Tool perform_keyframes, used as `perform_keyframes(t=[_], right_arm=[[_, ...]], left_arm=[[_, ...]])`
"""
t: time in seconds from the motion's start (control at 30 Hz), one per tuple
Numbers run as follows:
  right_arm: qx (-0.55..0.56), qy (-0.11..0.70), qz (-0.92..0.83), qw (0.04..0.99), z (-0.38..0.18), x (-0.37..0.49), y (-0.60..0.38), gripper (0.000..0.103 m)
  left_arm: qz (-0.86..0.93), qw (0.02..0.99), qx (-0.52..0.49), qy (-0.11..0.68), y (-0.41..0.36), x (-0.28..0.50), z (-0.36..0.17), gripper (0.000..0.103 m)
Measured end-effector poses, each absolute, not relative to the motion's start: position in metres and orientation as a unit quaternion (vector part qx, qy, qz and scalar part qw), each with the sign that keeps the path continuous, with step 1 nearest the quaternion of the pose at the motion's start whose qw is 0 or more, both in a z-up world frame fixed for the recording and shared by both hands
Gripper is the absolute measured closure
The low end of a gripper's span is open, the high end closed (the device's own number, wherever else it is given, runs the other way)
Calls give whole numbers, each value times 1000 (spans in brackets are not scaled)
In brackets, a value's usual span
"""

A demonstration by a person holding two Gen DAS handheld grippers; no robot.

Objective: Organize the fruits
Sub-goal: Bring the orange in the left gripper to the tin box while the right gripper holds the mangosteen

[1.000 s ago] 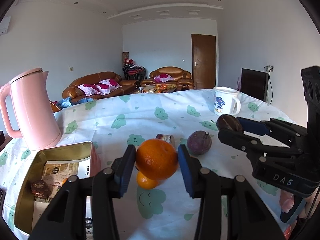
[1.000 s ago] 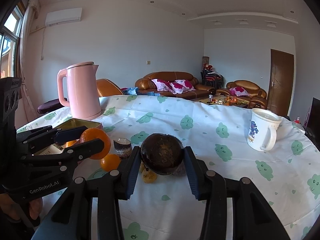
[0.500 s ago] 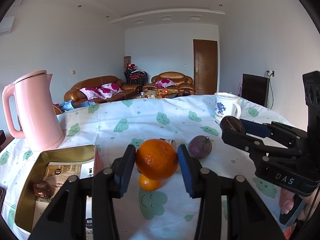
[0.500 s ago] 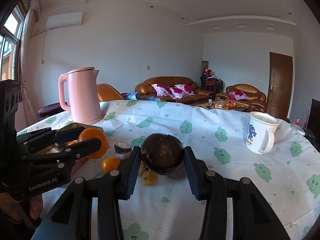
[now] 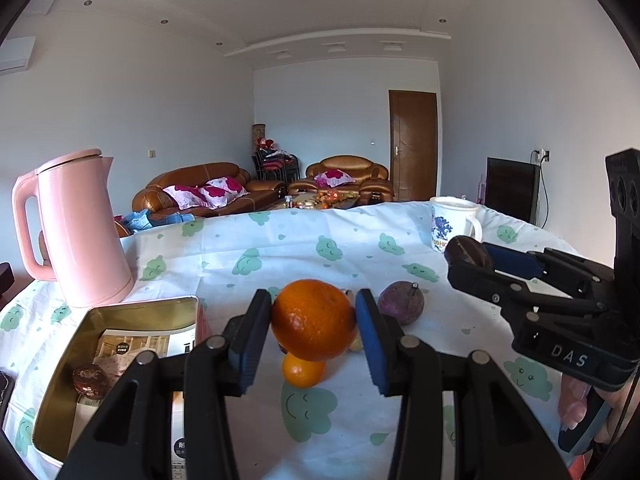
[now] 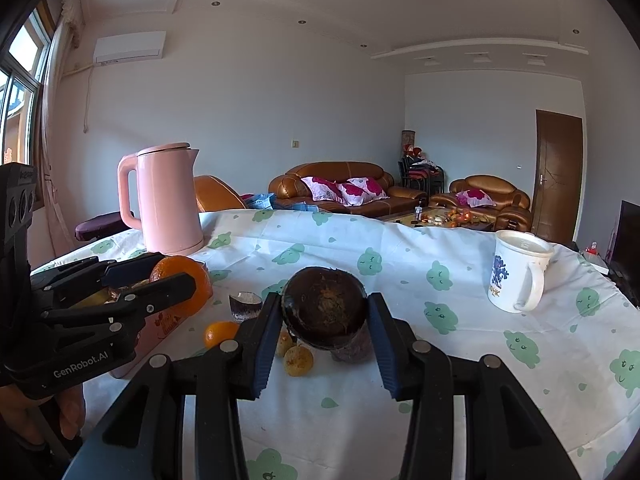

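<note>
Overhead, both grippers hang above the table with fruit clamped between their pads: the left gripper squeezes a large orange, and the right gripper grips a dark brown fruit. Under them the tablecloth spreads wide and bare toward its far rim, where a white mug stands near the right edge and a pink kettle stands near the left. One gold tin sits open beside the kettle at the near left corner, with one dark round fruit resting inside it. Loose on the cloth lie one small orange, directly below the held one, one purple fruit just right of it, and two small yellowish fruits close together. One small glass cup stands between the tin and those fruits.
</note>
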State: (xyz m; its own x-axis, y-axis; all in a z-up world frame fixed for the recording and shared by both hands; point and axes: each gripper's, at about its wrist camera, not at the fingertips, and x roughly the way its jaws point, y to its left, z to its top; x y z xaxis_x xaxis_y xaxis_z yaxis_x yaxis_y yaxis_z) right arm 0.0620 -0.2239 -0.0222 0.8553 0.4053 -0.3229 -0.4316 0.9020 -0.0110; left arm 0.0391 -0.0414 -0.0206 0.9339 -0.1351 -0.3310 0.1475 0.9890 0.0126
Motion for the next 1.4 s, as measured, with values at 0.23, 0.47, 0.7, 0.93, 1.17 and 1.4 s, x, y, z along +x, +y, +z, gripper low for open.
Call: perform_keyframes(t=[0.23, 0.47, 0.7, 0.93, 1.17, 1.4], right_arm=[[-41, 149, 215, 964, -22, 58, -225, 58], [-41, 149, 214, 965, -21, 57, -224, 58], [-37, 146, 211, 966, -21, 55, -228, 58], [-34, 146, 194, 969, -20, 57, -233, 58], [-34, 148, 194, 969, -20, 56, -231, 58], [-33, 156, 196, 967, -21, 59, -232, 58]], left_arm=[[-76, 985, 27, 152, -43, 35, -19, 75], [-74, 984, 16, 164, -40, 39, -20, 74], [-83, 977, 40, 190, -52, 47, -23, 29], [-105, 945, 80, 299, -78, 81, -44, 35], [-135, 919, 94, 358, -90, 92, -59, 43], [-135, 912, 96, 374, -92, 95, -65, 51]])
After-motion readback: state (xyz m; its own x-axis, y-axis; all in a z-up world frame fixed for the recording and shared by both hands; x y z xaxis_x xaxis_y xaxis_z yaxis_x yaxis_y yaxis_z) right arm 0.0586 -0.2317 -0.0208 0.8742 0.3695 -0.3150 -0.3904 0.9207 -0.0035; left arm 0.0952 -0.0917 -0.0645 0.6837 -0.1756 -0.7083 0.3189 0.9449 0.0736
